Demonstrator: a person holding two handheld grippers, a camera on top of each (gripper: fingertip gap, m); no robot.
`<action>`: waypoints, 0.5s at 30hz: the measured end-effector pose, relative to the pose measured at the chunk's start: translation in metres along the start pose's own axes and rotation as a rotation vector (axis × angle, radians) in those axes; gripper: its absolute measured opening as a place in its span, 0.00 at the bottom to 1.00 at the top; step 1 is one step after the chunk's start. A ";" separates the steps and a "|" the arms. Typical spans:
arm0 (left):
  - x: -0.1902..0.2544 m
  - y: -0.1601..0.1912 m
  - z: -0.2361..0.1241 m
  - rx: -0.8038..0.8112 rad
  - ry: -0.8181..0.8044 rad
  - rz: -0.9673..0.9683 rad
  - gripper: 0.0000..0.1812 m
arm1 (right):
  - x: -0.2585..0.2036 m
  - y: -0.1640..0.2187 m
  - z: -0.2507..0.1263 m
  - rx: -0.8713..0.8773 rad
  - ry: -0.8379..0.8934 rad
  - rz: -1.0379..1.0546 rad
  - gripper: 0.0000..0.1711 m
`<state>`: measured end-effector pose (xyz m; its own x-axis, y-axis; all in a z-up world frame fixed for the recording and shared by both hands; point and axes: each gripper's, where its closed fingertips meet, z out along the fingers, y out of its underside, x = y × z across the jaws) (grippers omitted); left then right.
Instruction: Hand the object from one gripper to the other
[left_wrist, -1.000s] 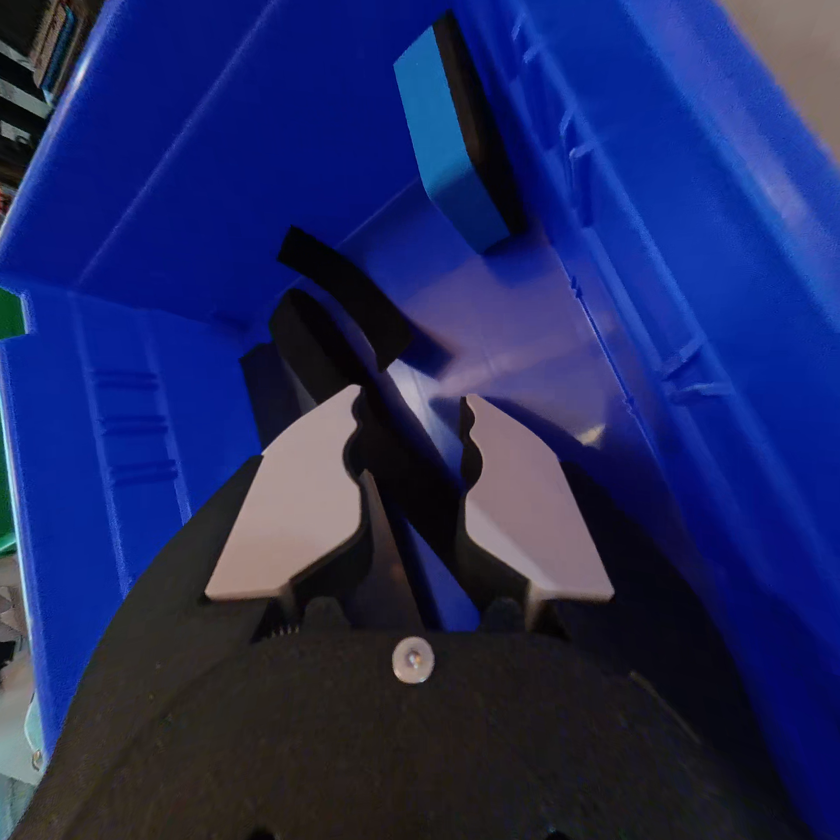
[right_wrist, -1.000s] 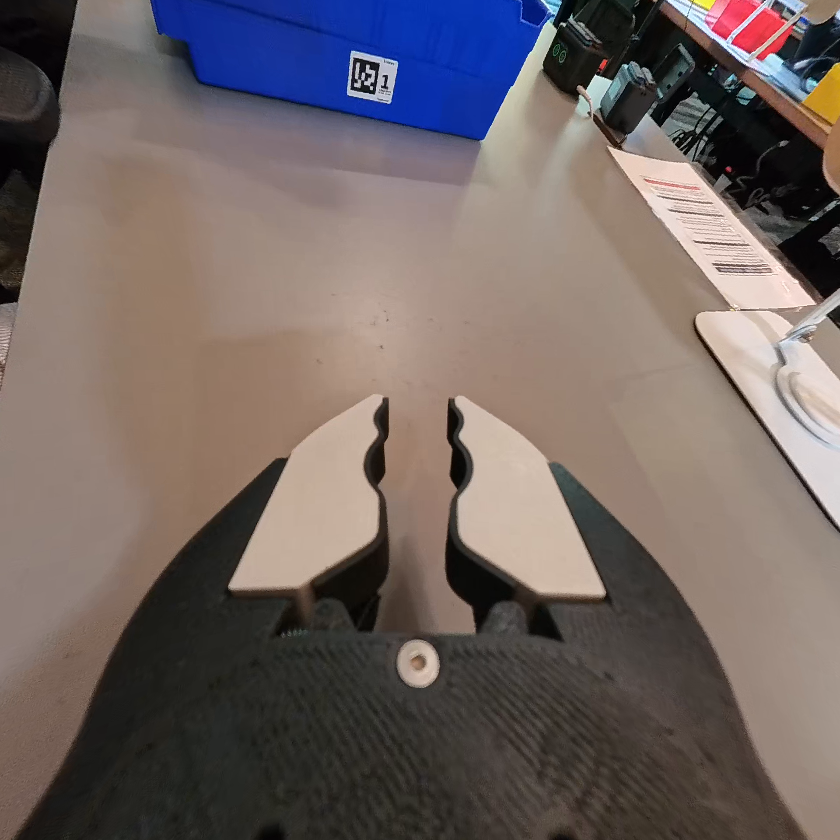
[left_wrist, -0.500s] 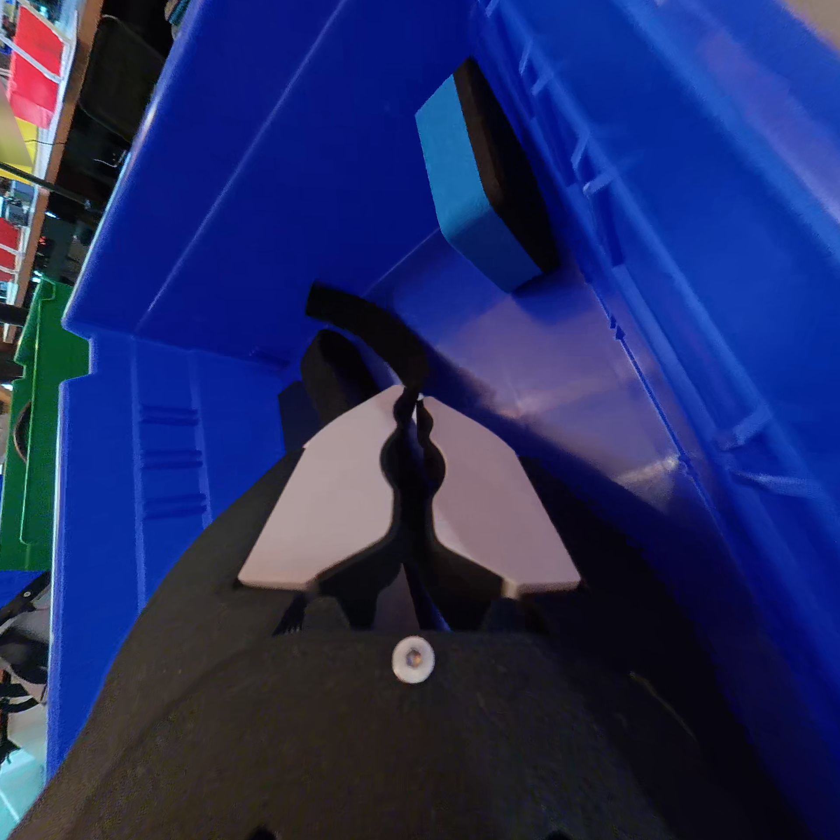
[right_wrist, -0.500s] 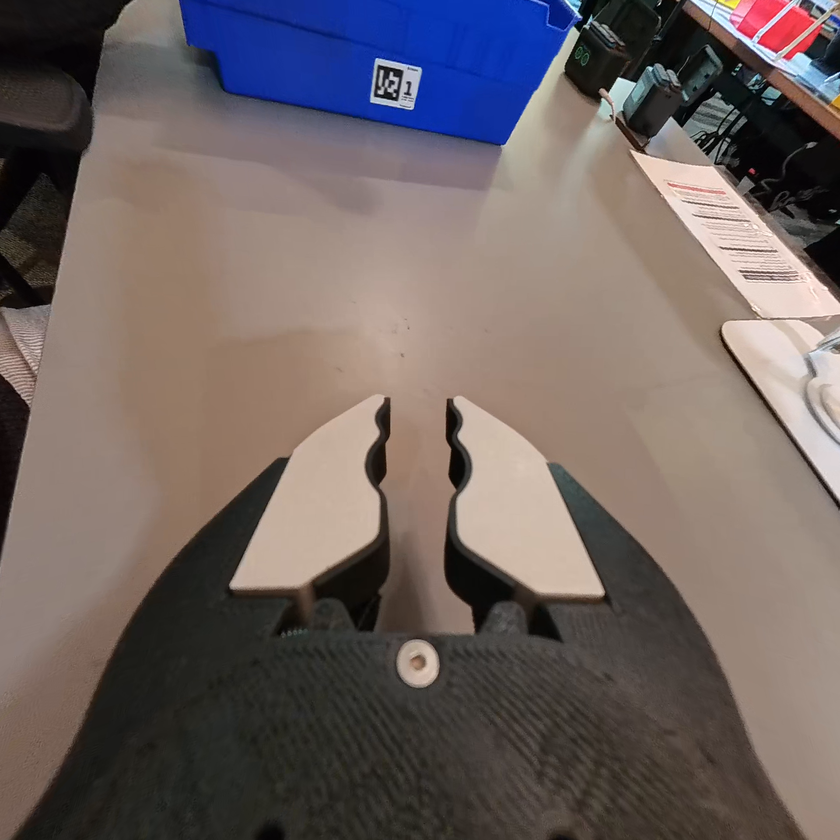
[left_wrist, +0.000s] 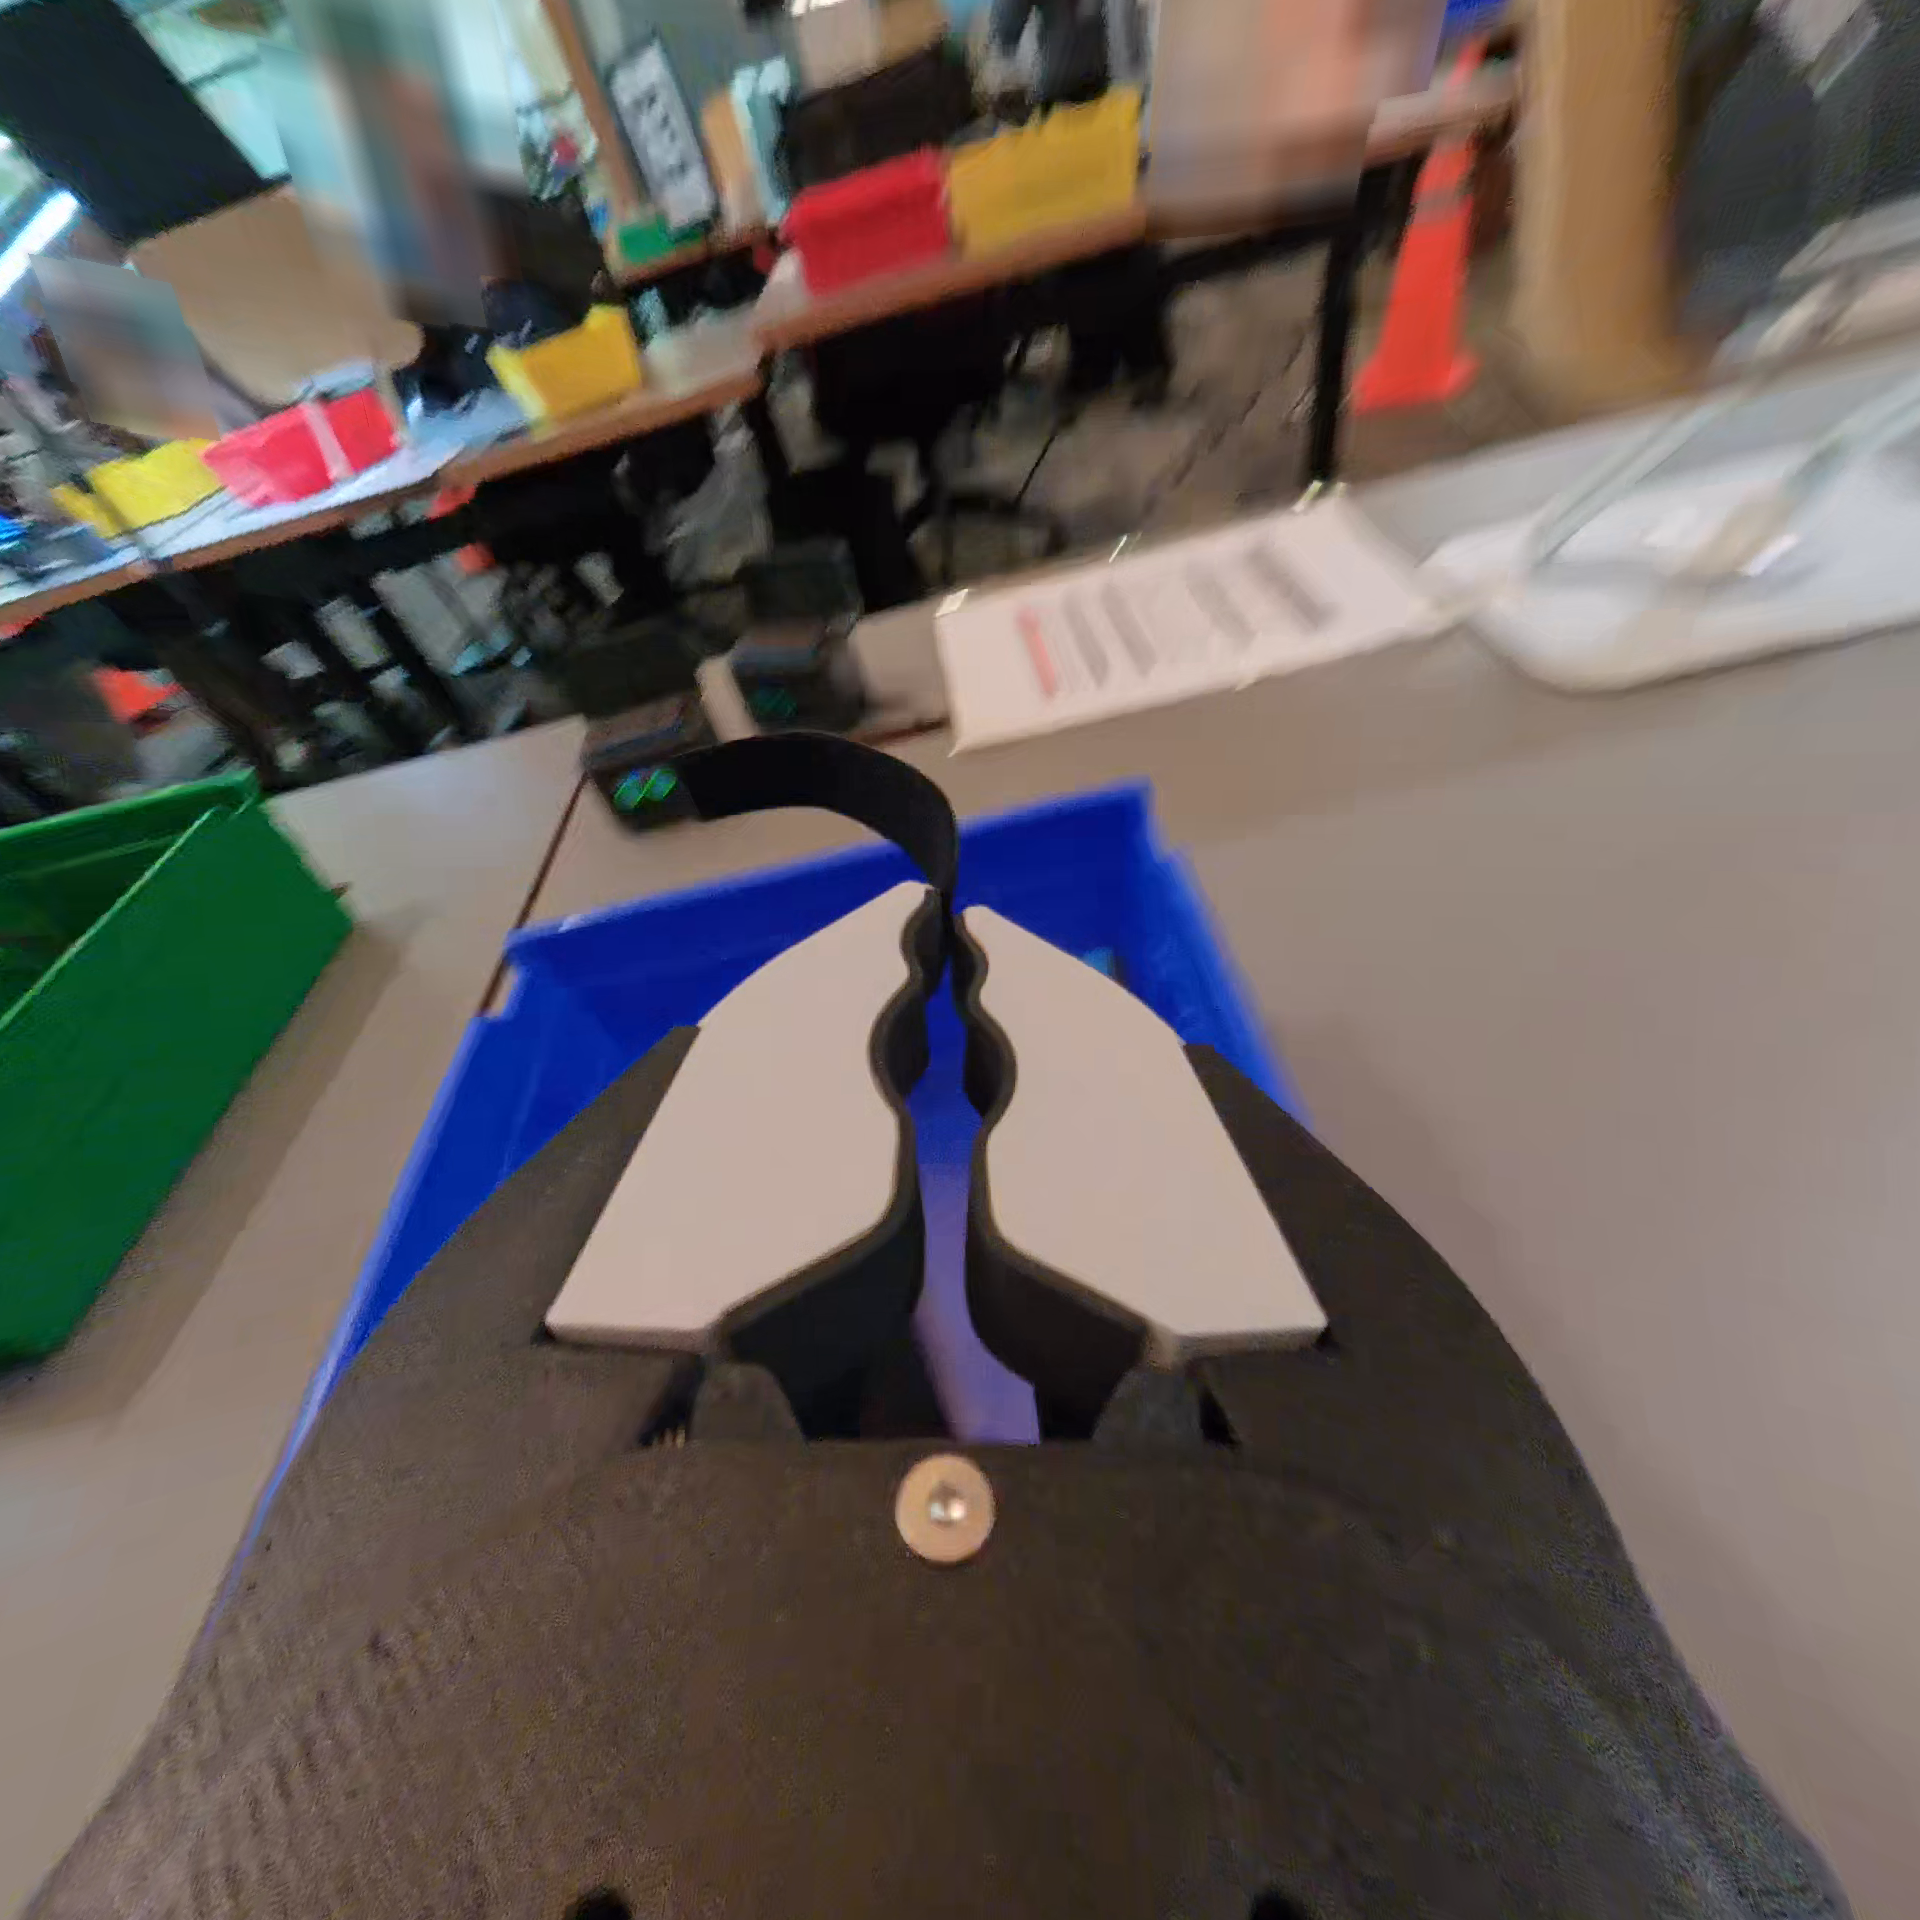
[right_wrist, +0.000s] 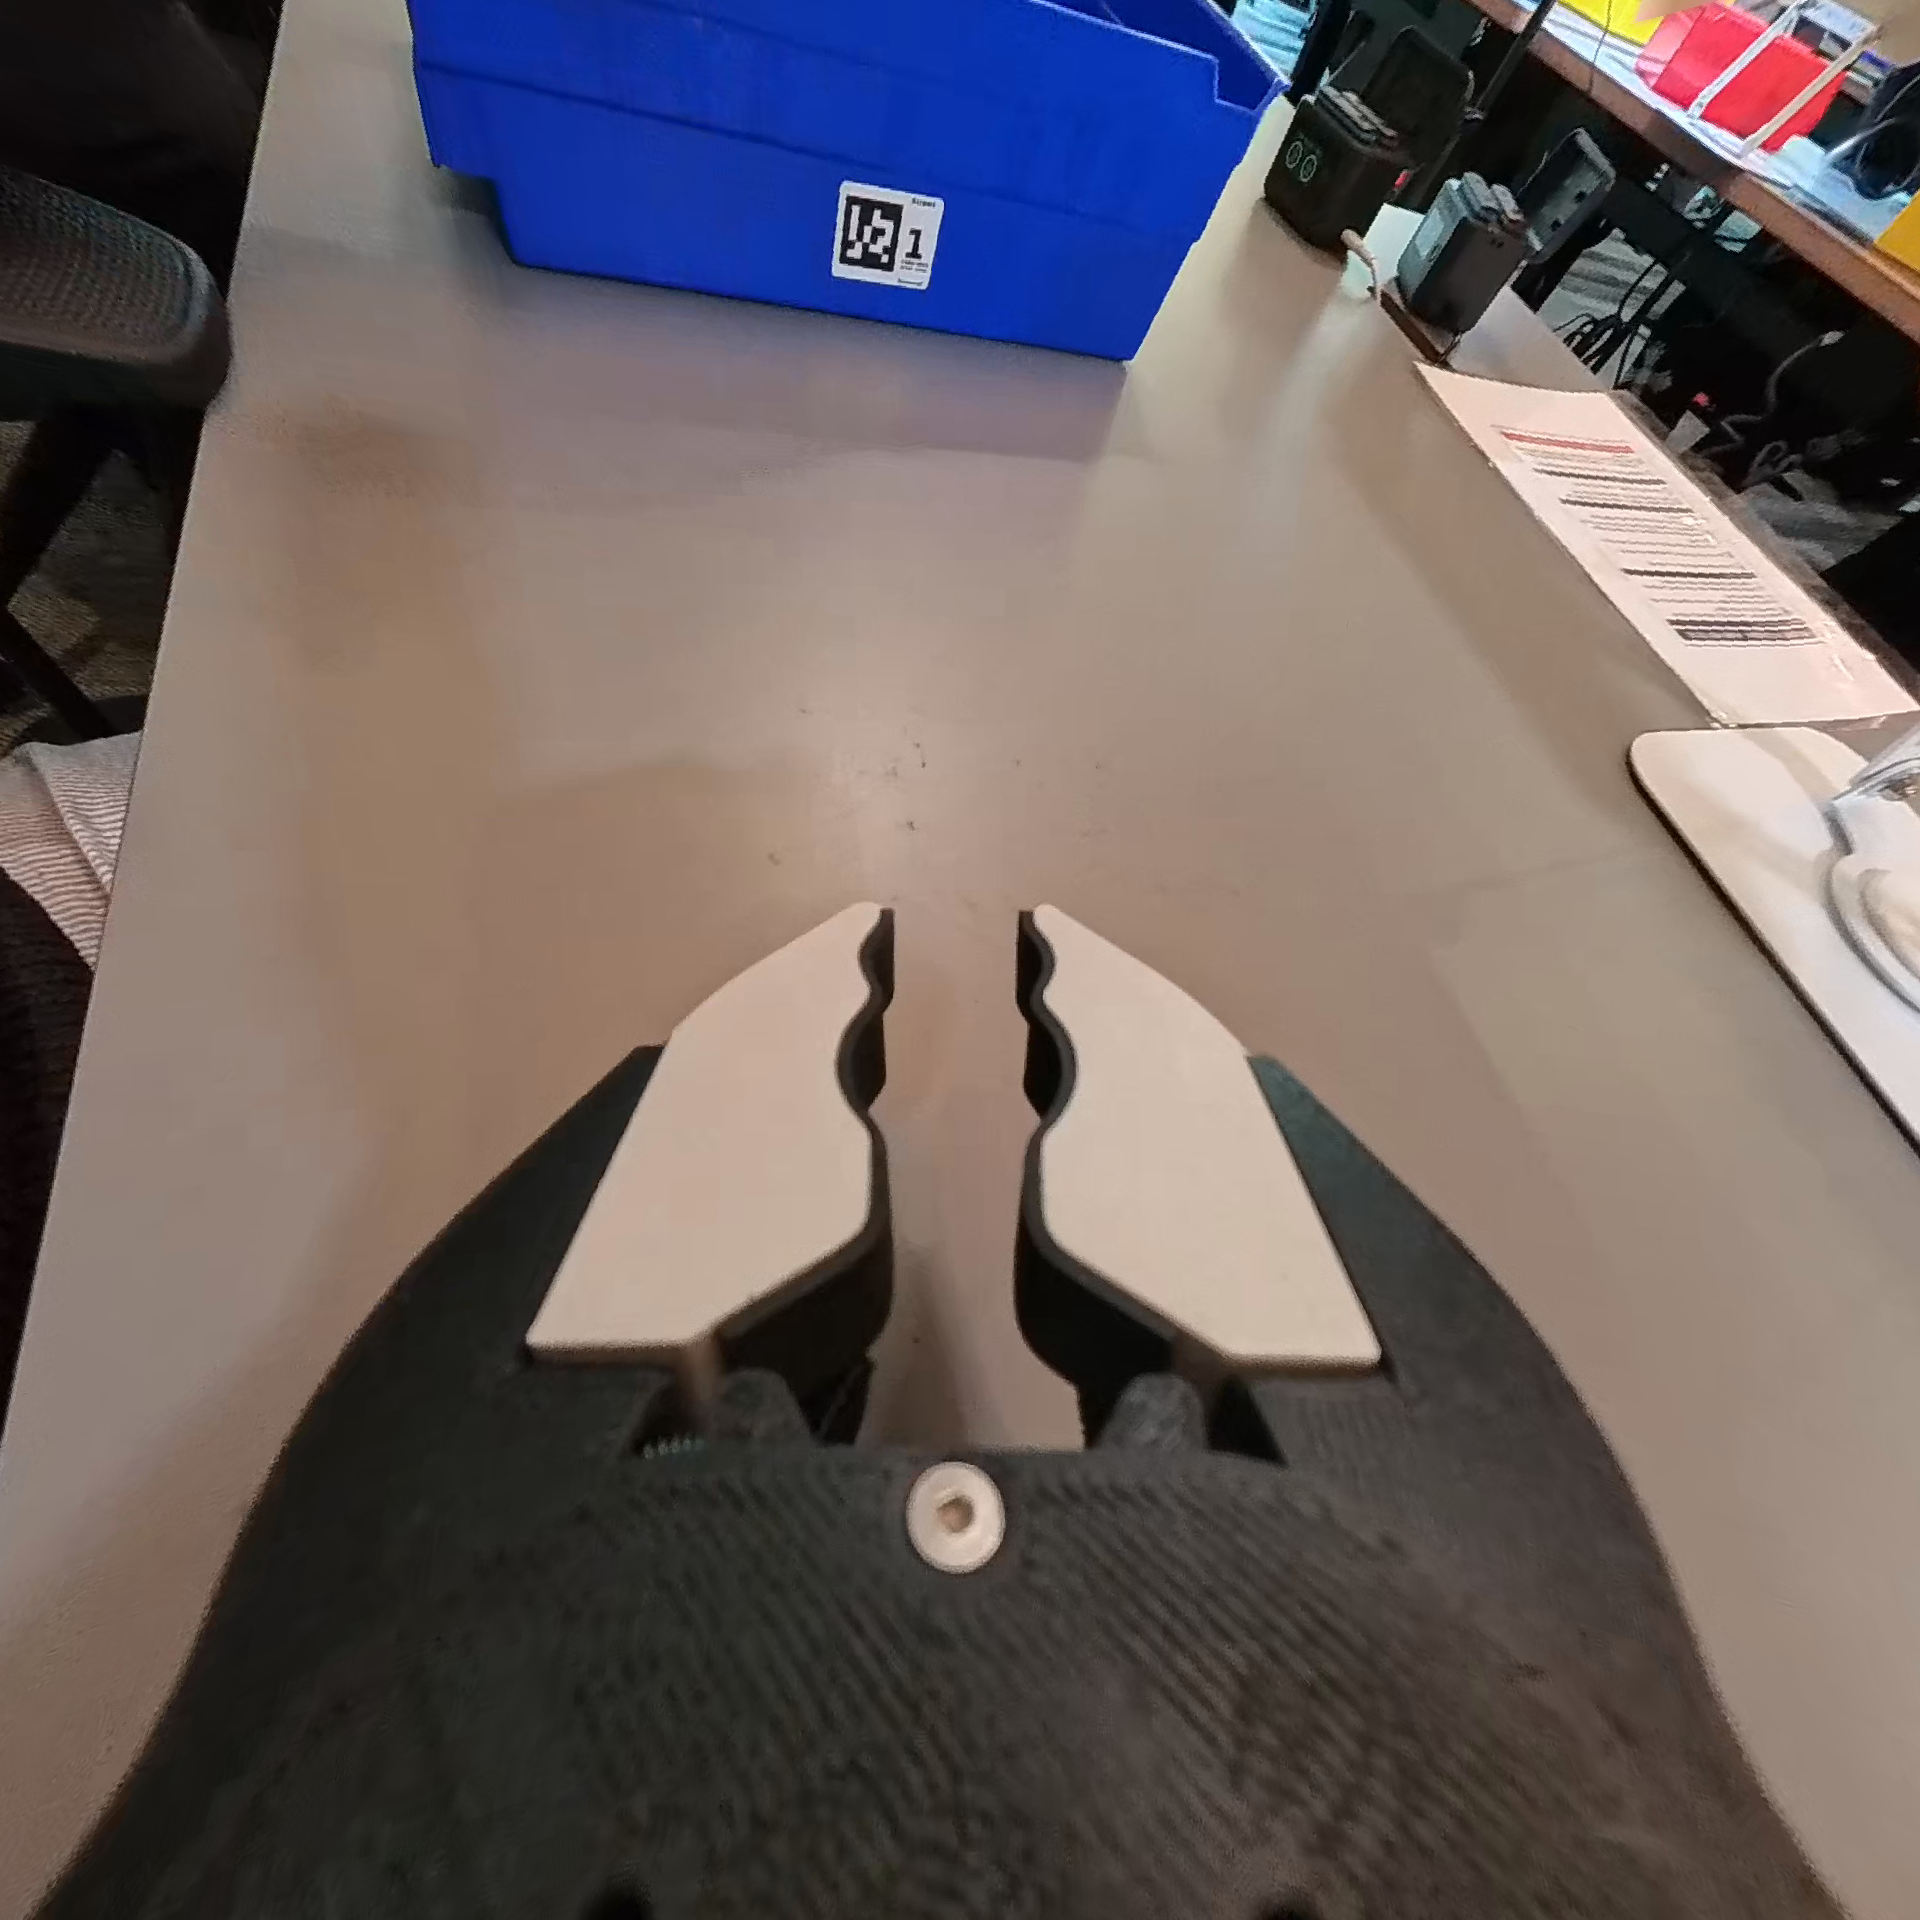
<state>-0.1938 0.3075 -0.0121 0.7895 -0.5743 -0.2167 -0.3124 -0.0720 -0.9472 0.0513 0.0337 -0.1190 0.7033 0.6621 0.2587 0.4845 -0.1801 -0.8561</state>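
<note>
Where blue bin (right_wrist: 727, 197) faces right tongs (right_wrist: 954, 920), a white coded sticker (right_wrist: 886, 236).

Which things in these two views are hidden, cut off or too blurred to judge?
- Left wrist view: the strap's lower part, hidden behind the left gripper.
- Left wrist view: the blue bin's inside, covered by the gripper.
- Left wrist view: background shelves, motion-blurred.
- Right wrist view: the bin's contents, cut off by the top edge.
</note>
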 end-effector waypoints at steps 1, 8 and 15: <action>0.009 -0.018 -0.006 0.053 0.047 -0.036 0.01 | 0.001 0.000 0.000 0.003 0.000 0.006 0.13; 0.129 -0.118 -0.052 0.342 0.538 -0.247 0.01 | 0.007 -0.009 -0.006 0.086 -0.034 0.145 0.13; 0.275 -0.088 -0.030 0.241 0.784 -0.438 0.00 | 0.059 -0.027 -0.048 0.305 0.103 0.241 0.16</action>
<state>0.0354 0.1317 0.0184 0.2012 -0.9291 0.3103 0.1164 -0.2919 -0.9494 0.1045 0.0423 -0.0590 0.8338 0.5483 0.0645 0.1335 -0.0868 -0.9872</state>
